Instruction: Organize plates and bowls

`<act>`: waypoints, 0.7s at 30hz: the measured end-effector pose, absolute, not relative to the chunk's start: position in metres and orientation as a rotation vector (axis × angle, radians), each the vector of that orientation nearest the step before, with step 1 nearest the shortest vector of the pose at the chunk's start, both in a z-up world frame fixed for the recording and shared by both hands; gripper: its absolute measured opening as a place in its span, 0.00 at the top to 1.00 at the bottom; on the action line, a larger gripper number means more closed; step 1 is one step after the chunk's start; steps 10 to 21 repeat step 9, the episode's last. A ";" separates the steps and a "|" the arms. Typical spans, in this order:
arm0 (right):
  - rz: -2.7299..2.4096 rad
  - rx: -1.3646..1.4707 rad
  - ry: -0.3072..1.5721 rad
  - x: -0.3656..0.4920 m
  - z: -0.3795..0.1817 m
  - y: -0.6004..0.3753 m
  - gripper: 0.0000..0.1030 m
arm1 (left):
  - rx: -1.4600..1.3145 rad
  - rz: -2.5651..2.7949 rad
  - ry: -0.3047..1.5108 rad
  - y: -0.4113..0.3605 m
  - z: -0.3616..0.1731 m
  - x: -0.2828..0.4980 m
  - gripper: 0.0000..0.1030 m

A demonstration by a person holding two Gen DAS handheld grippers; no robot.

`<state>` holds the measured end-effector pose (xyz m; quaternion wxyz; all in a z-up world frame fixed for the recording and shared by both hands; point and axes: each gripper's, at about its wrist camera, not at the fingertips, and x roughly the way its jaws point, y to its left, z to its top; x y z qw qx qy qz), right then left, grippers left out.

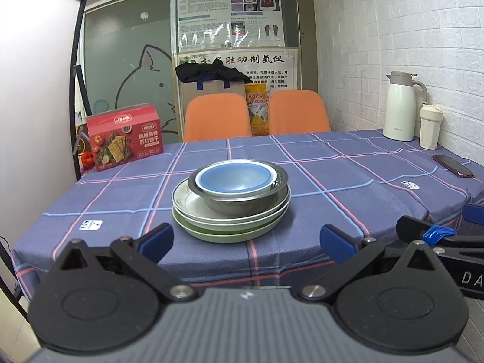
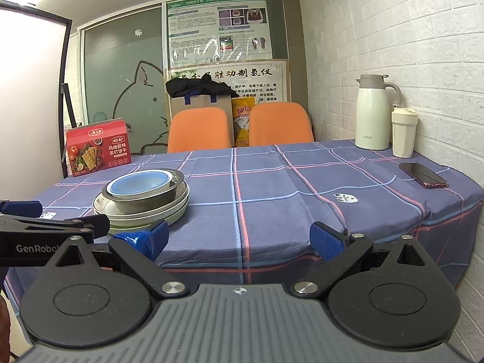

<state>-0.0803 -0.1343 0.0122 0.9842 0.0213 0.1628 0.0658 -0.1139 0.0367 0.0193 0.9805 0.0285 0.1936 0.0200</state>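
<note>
One stack of dishes stands on the checked tablecloth: a blue bowl (image 1: 236, 178) (image 2: 140, 183) nests in a steel bowl (image 1: 242, 201) (image 2: 145, 202), which rests on a white plate (image 1: 193, 202) (image 2: 103, 204) above a green plate (image 1: 217, 234) (image 2: 178, 216). My left gripper (image 1: 246, 240) hangs open just short of the table's near edge, facing the stack, with nothing between its fingers. My right gripper (image 2: 239, 237) is open too, to the right of the stack and holding nothing. Each gripper shows at the edge of the other's view.
A red cracker box (image 1: 125, 137) (image 2: 98, 149) stands at the table's far left. A white thermos jug (image 1: 400, 106) (image 2: 373, 112), a cream cup (image 1: 429, 127) (image 2: 403, 133) and a phone (image 1: 452, 165) (image 2: 423, 174) sit by the brick wall. Two orange chairs (image 1: 216, 116) stand behind.
</note>
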 end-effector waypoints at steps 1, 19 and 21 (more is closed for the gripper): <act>0.132 0.042 0.327 -0.080 0.012 -0.134 0.15 | 0.058 0.039 0.389 0.037 0.019 -0.113 0.00; 0.138 0.042 0.326 -0.081 0.012 -0.133 0.15 | 0.066 0.050 0.365 0.036 0.018 -0.115 0.00; 0.138 0.042 0.326 -0.081 0.012 -0.133 0.15 | 0.066 0.050 0.365 0.036 0.018 -0.115 0.00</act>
